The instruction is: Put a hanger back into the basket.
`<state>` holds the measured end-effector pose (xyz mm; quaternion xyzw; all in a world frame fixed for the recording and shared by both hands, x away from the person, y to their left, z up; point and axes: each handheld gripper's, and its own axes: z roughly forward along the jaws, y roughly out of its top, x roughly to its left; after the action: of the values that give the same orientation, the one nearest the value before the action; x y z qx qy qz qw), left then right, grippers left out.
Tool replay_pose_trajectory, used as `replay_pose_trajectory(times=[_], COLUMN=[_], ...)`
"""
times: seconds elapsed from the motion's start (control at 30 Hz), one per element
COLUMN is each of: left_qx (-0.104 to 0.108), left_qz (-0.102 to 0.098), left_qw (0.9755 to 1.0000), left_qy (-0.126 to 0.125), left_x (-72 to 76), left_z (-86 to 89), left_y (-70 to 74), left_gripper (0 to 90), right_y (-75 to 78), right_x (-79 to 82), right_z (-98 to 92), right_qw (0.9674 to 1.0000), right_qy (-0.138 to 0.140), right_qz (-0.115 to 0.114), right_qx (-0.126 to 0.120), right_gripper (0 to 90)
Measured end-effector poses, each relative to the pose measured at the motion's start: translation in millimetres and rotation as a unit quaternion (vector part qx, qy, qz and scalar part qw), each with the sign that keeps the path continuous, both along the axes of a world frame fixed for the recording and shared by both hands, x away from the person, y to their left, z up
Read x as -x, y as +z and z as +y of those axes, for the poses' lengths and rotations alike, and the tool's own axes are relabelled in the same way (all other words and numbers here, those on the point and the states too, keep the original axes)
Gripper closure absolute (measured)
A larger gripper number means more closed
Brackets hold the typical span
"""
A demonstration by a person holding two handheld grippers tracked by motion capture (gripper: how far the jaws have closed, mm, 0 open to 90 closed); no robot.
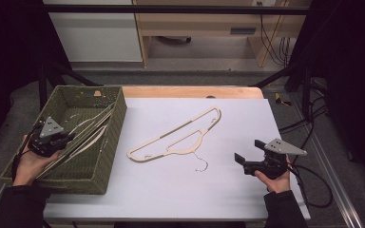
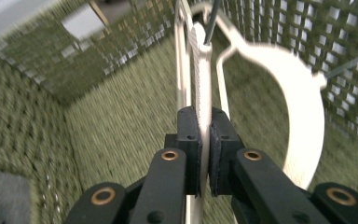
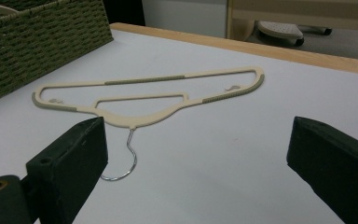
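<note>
Left tool (image 2: 204,140) clamped on cream hanger (image 2: 201,70) inside green basket (image 1: 111,142), frame left. Right tool (image 1: 247,161) gaping, empty, lower right. Risk: hanger snags basket weave on release, hook tangles neighbours.

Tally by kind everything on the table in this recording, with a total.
Cream hangers: 3 (one flat on the white board, two in the basket, as far as the high view tells)
Green woven basket: 1
Total: 4
</note>
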<state>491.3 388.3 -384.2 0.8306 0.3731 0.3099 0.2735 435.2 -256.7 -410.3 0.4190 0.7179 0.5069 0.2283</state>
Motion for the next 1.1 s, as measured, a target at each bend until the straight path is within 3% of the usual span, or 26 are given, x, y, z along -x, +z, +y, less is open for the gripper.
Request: replay_pose_trajectory(times=[0.07,0.13,0.2,0.4,0.5,0.6,0.87,1.03,1.1], left_qx=[-0.003,0.02,0.023,0.009,0.013,0.032,0.055,0.087,0.111], left_qz=[0.027,0.04,0.06,0.091,0.088,0.074,0.047,0.006,-0.014], left_qw=[0.9996,0.999,0.9979,0.9956,0.9959,0.9966,0.9969,0.9958,0.9935], left_qy=[0.002,-0.001,-0.007,-0.019,-0.018,-0.017,-0.032,-0.025,-0.023], left_x=[-1.1,-1.3,-3.0,-5.1,-4.2,-1.5,8.7,19.2,24.5], left_z=[-0.5,-0.6,-3.2,-13.6,-14.1,-13.6,-15.1,-18.7,-23.1], left_y=[-4.4,-6.0,-6.5,-9.0,-8.8,-4.8,12.9,26.5,32.7], left_gripper=[82.2,81.1,79.7,75.8,72.2,69.0,63.6,56.2,52.4], right_y=[-0.2,-0.2,-0.5,-0.6,-0.5,-0.7,-0.7,-1.4,-2.1], right_x=[0.0,-0.1,-0.2,0.0,0.1,-0.1,0.0,-0.3,-0.7], right_z=[0.4,0.6,0.3,0.7,0.8,1.1,2.4,3.6,4.6], right_qw=[1.0,1.0,1.0,1.0,1.0,1.0,1.0,1.0,1.0], right_qy=[0.0,0.001,0.002,0.002,0.003,0.001,0.003,0.004,0.004], right_qz=[-0.001,0.0,0.001,0.001,0.001,0.002,0.002,0.004,0.004], right_qx=[0.002,0.001,0.005,0.005,0.003,0.004,0.004,0.003,0.004], right_gripper=[5.7,5.7,5.7,5.7,5.7,5.7,5.8,5.8,5.8])
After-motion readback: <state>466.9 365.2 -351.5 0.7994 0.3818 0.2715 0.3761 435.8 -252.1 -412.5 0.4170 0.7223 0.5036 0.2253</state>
